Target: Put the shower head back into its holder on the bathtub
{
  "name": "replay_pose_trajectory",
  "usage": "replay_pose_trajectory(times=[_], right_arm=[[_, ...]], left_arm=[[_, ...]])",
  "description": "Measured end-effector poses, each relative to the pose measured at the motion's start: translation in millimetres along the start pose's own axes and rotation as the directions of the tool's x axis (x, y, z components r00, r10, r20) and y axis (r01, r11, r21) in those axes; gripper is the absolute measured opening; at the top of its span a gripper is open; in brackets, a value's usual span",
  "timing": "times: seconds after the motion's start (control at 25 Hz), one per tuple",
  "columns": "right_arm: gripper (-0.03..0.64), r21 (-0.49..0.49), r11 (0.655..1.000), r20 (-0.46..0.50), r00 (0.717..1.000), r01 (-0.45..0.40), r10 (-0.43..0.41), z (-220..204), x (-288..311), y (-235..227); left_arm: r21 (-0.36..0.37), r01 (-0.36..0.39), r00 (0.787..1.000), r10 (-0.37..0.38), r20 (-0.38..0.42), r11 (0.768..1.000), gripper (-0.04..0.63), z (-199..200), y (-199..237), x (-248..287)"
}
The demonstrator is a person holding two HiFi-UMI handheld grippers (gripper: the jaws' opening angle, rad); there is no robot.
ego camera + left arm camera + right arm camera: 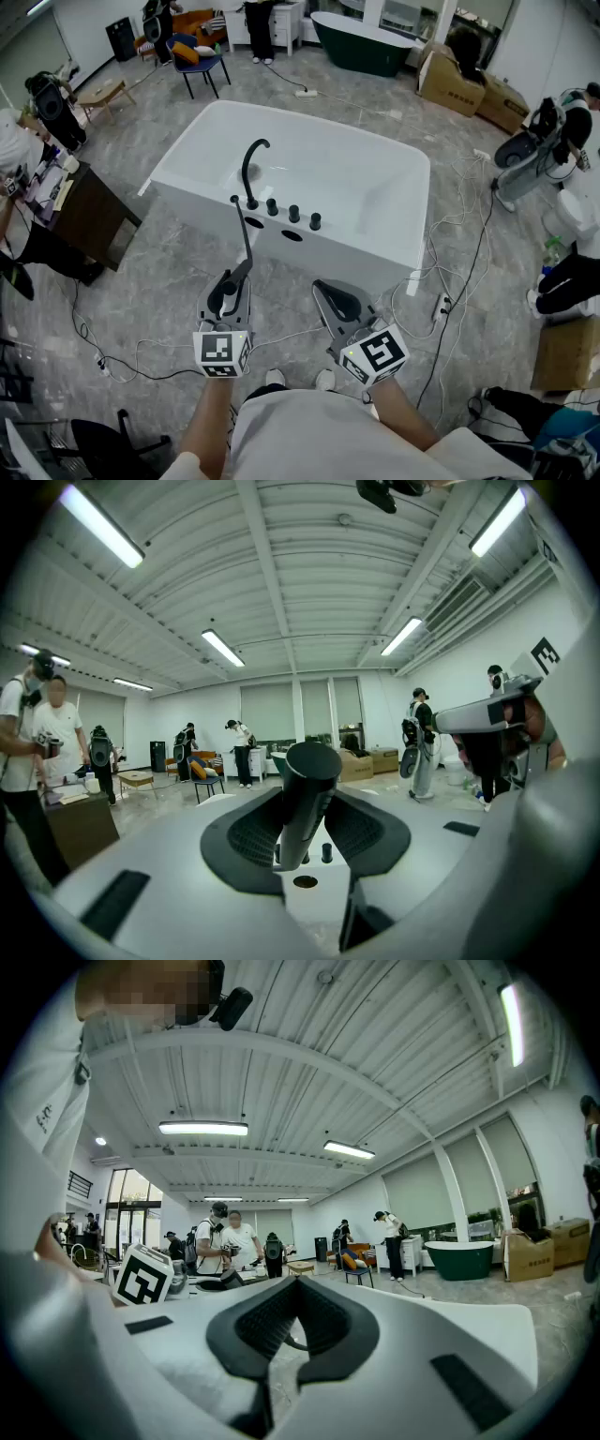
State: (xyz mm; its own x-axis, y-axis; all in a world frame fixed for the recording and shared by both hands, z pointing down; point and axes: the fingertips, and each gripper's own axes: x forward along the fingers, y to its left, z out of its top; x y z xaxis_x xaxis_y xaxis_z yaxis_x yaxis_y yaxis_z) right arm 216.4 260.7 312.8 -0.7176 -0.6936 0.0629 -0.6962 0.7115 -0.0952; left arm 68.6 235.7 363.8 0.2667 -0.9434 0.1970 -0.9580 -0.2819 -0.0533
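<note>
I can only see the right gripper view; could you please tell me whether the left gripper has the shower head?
Observer: Yes, the left gripper is shut on the shower head, its black handle between the pads.
Operator: Thank you. Where is the bathtub?
Observer: The white bathtub stands straight ahead of both grippers.
Operator: How close is the head to it?
Observer: Its tip shows by the near rim, just left of the black faucet; contact I cannot tell.

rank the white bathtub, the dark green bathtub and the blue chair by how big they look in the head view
1. white bathtub, by far the largest
2. dark green bathtub, which stands farther off, so its true size is unsure
3. blue chair
</note>
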Motion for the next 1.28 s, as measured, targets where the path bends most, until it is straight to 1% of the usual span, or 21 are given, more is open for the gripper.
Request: replay_pose_trajectory(times=[0.16, 0.44, 0.64, 0.92, 1.12, 1.28], right_arm=[[0.018, -0.001, 1.0, -0.018, 1.0, 0.001, -0.001, -5, 20, 23], [0.017, -0.007, 1.0, -0.007, 1.0, 0.015, -0.015, 2, 32, 43], [0.017, -0.019, 1.0, -0.016, 1.0, 0.018, -0.019, 0, 33, 49], [0.018, 0.003, 1.0, -0.011, 1.0, 0.004, -0.004, 1, 41, 57], [0.018, 0.022, 1.0, -0.01, 1.0, 0.016, -0.016, 0, 46, 60], [0.018, 0.016, 1.0, -0.014, 1.0, 0.025, -0.025, -1, 52, 68]], left_arm=[[0.019, -0.029, 1.0, 0.029, 0.003, 0.999, 0.145, 2, 25, -22], [0.002, -0.012, 1.0, 0.012, 0.002, 1.0, 0.144, 2, 42, -44], [0.006, -0.005, 1.0, 0.005, 0.019, 1.0, 0.144, 4, 46, -48], [0.009, 0.0, 1.0, 0.0, 0.026, 1.0, 0.144, 6, 58, -47], [0.012, 0.016, 1.0, -0.016, 0.027, 1.0, 0.144, 5, 63, -50], [0.011, 0.023, 0.999, -0.024, 0.028, 1.0, 0.144, 4, 73, -53]])
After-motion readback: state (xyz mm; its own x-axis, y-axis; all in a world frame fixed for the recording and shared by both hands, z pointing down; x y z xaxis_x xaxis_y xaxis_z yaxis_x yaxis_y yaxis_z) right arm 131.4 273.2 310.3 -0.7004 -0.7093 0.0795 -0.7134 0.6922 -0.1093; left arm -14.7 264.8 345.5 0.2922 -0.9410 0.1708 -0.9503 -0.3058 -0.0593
